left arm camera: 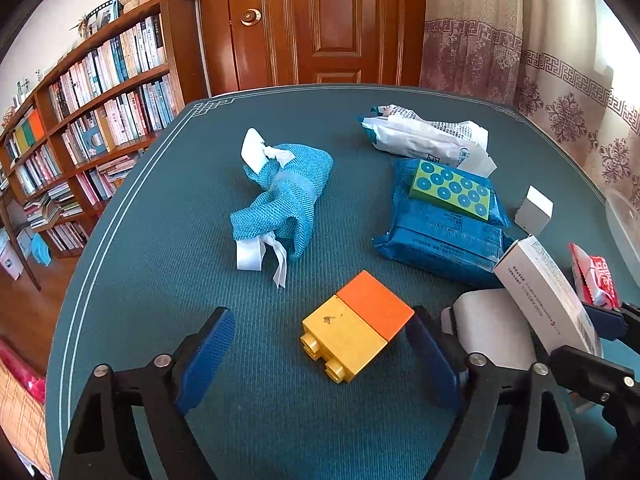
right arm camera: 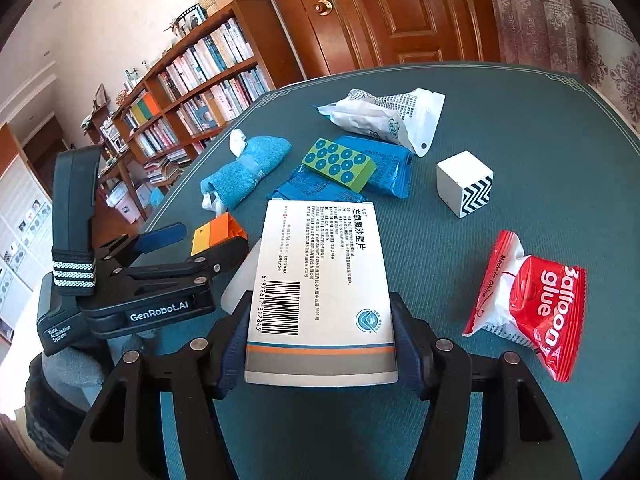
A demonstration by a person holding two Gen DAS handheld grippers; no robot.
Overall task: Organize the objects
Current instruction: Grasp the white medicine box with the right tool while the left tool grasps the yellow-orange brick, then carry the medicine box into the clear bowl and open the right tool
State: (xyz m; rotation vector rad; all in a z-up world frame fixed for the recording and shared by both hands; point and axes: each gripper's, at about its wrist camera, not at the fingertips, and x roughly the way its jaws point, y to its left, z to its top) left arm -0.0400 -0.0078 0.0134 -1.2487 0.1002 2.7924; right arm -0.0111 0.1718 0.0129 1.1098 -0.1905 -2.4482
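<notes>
On the teal table, a medicine box is pinched by the R gripper while the yellow-orange toy brick is straddled by the L gripper (jaws spread, right pad approx. touching), so closing on it is judged next.

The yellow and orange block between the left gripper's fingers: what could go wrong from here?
1. The yellow and orange block lies skewed and nearer one pad of the left gripper, so closing may twist or push it away.
2. The right gripper holds the white medicine box very close by; the two grippers may collide.
</notes>
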